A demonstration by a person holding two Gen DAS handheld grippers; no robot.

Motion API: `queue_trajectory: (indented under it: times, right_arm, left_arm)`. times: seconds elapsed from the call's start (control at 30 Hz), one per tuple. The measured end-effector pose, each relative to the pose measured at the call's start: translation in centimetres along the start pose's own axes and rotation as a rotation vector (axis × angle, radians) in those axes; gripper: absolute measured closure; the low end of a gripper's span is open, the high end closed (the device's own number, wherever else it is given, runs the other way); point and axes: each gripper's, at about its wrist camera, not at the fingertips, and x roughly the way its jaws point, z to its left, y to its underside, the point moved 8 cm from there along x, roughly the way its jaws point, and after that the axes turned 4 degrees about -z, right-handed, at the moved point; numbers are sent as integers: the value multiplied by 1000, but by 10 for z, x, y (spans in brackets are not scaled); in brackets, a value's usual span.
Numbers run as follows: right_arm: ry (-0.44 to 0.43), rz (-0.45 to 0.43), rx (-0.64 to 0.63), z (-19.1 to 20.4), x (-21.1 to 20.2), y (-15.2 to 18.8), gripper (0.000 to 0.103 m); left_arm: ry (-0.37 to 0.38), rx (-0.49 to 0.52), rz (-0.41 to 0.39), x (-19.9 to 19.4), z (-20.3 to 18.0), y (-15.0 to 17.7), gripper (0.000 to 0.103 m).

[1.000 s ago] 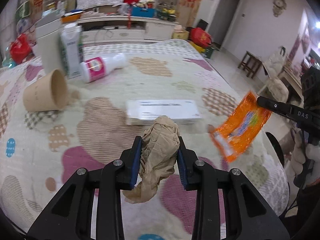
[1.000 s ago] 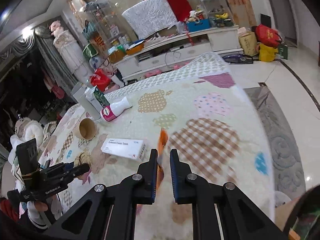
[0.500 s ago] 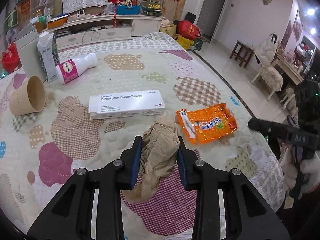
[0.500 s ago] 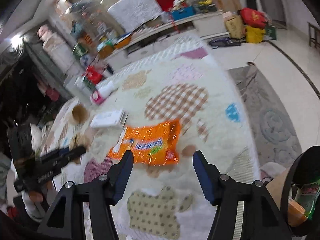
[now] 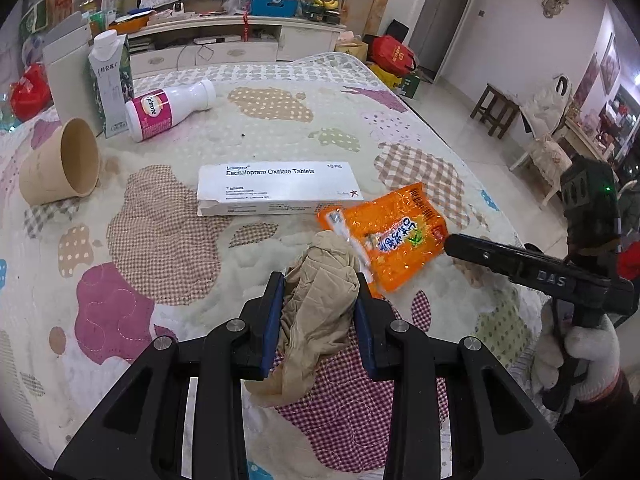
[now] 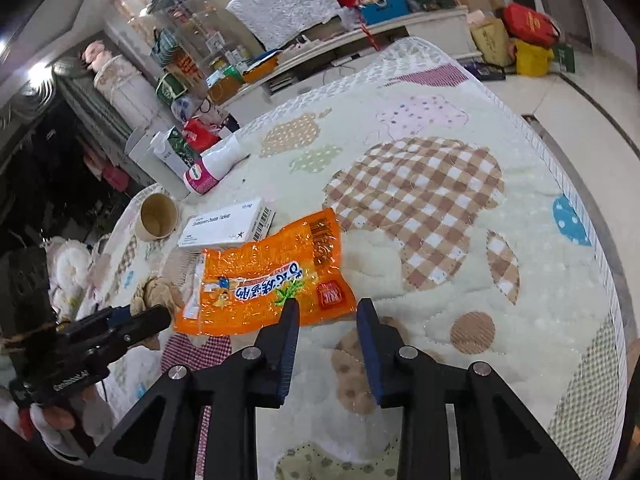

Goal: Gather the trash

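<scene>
My left gripper (image 5: 319,292) is shut on a crumpled tan stocking (image 5: 320,304), held above the quilted bed. An orange snack wrapper (image 6: 264,280) lies flat on the quilt, also in the left wrist view (image 5: 390,236). My right gripper (image 6: 327,308) is open and empty, its tips at the wrapper's near edge. The right gripper shows from the side in the left wrist view (image 5: 454,242). A white tablet box (image 5: 276,188) lies behind the wrapper.
A brown paper cup (image 5: 60,164) lies on its side at the left. A white and pink bottle (image 5: 168,108) lies by a milk carton (image 5: 110,84) and a white box (image 5: 68,72). The bed edge (image 6: 580,208) drops to the floor on the right.
The right gripper opened and let go of the orange wrapper, which now lies flat on the quilt. It has since come back close to the wrapper's edge. The left gripper keeps holding the stocking.
</scene>
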Motion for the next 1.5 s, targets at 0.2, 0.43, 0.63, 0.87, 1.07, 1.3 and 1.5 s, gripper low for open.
queue_trajectory:
  times: [0.2, 0.43, 0.63, 0.87, 1.07, 1.3, 1.5]
  right_arm:
    - [-59, 18, 44, 7, -19, 11, 58]
    - [-58, 45, 17, 20, 5, 9, 62]
    - [48, 21, -69, 21, 35, -31, 80]
    - [98, 26, -38, 13, 54, -60, 48]
    - [112, 22, -43, 23, 30, -38, 29]
    - [76, 18, -93, 48, 54, -26, 57]
    - [16, 3, -42, 42, 58, -30, 91]
  left_arm:
    - [-5, -19, -12, 3, 5, -6, 73]
    - [-34, -66, -35, 6, 20, -19, 73]
    - [-53, -84, -25, -1, 37, -12, 72]
    - [-62, -121, -7, -1, 58, 2, 72]
    - [-42, -134, -18, -3, 63, 2, 72]
    - [-27, -142, -16, -6, 62, 5, 72]
    - [-27, -139, -27, -15, 59, 3, 72]
